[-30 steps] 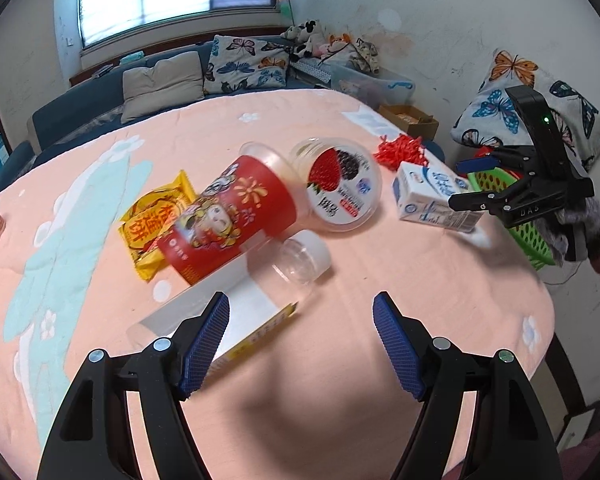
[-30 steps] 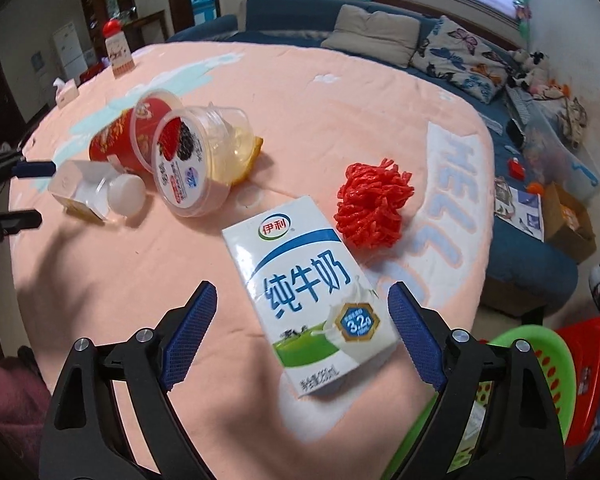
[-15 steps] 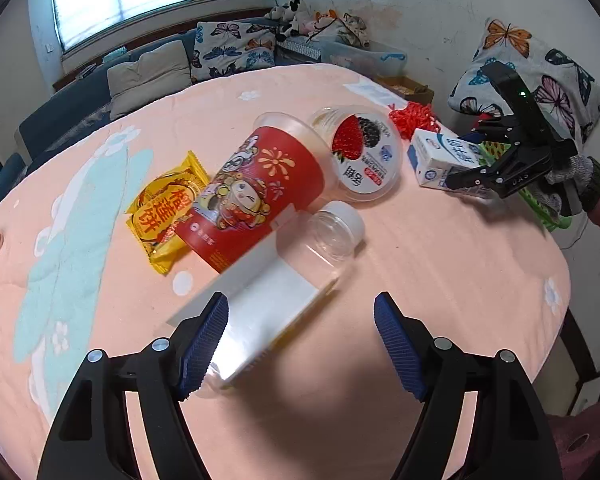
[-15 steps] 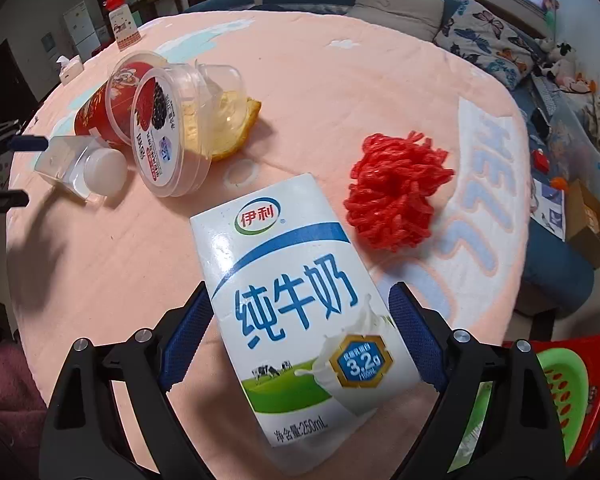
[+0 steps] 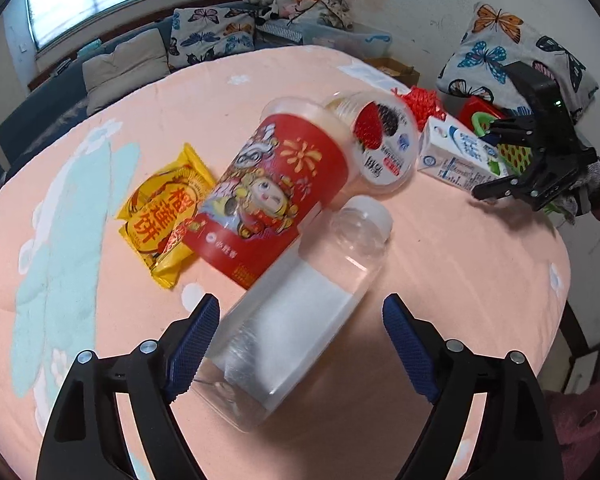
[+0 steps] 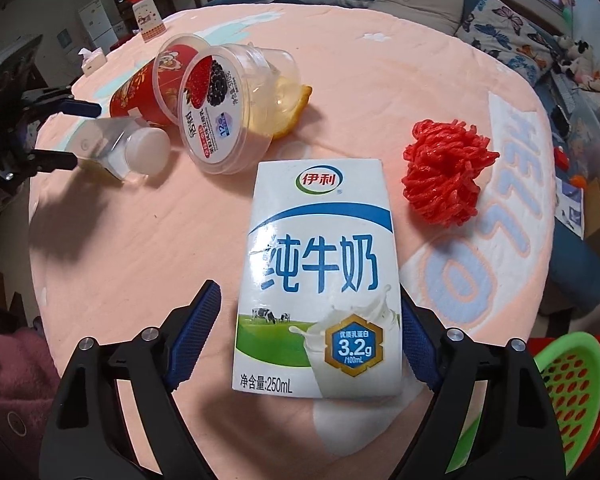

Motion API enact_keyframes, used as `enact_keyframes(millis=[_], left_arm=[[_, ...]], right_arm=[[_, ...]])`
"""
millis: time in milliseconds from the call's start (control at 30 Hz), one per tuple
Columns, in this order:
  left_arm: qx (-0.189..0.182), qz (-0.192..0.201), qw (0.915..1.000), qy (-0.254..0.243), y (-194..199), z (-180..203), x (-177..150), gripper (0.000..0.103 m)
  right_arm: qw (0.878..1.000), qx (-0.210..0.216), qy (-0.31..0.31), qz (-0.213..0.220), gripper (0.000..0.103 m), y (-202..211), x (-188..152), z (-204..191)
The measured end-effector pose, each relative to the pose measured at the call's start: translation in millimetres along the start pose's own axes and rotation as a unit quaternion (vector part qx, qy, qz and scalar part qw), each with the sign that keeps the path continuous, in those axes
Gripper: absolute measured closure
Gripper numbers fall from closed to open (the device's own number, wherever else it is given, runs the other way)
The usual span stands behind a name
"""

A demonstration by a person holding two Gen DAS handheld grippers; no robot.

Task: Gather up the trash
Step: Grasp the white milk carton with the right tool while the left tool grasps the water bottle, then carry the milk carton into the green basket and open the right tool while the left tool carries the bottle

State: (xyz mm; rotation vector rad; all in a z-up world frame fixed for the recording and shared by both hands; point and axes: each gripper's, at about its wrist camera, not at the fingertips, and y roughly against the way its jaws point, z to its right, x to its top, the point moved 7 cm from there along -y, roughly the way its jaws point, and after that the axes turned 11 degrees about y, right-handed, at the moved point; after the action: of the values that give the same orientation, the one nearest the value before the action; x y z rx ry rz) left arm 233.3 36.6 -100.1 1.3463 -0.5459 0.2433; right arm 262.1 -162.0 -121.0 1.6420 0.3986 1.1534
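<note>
Both pickups are mid-approach: the left hand-held gripper (image 5: 300, 344), jaws just widened, straddles the clear bottle (image 5: 296, 316) ungripped, while the right hand-held gripper (image 6: 310, 336), jaws just narrowing, brackets the milk carton (image 6: 320, 280) on the counter (image 6: 180, 240), so each must next clamp.

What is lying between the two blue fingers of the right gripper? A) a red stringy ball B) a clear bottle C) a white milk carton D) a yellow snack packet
C: in the right wrist view the milk carton lies flat on the pink tablecloth between the open fingers of the right gripper, with a gap on its left side.
</note>
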Motion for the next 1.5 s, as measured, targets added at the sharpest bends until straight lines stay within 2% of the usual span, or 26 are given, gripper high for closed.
enact_keyframes(millis=[233, 467, 667, 900, 967, 1167, 1367, 1500], left_arm=[[-0.001, -0.012, 0.9999, -0.007, -8.0, -2.5, -0.9, 0.022], [-0.035, -0.025, 0.9990, -0.017, -3.7, 16.1, -12.3, 0.022], [-0.048, -0.029, 0.9977, -0.038, -4.2, 35.5, -18.7, 0.023], [-0.037, -0.034, 0.9981, -0.036, -14.5, 37.3, -12.4, 0.026], [-0.026, -0.035, 0.9982, -0.039, -18.0, 38.5, -11.7, 0.028], [0.010, -0.042, 0.9986, -0.031, -26.6, 32.6, -8.4, 0.045], [0.030, -0.027, 0.9986, -0.035, -23.4, 39.8, -11.8, 0.048], [0.014, -0.012, 0.9993, -0.031, -11.8, 54.8, -13.8, 0.050]], right_arm=[[0.999, 0.003, -0.032, 0.008, 0.018, -3.7, 7.9, 5.6], [0.999, -0.004, -0.048, 0.006, 0.019, -10.5, 11.7, 7.2], [0.998, -0.010, -0.062, 0.007, 0.019, -14.7, 16.3, 8.5], [0.997, -0.018, -0.076, 0.012, 0.035, -13.1, 18.0, 11.4], [0.996, -0.017, -0.081, 0.014, 0.035, -11.8, 15.9, 11.9], [0.996, -0.021, -0.087, 0.023, 0.035, -5.6, 11.0, 8.5], [0.994, -0.025, -0.100, 0.045, 0.035, 15.0, 4.0, 5.4], [0.991, -0.034, -0.112, 0.064, 0.035, 37.7, -6.7, 4.6]])
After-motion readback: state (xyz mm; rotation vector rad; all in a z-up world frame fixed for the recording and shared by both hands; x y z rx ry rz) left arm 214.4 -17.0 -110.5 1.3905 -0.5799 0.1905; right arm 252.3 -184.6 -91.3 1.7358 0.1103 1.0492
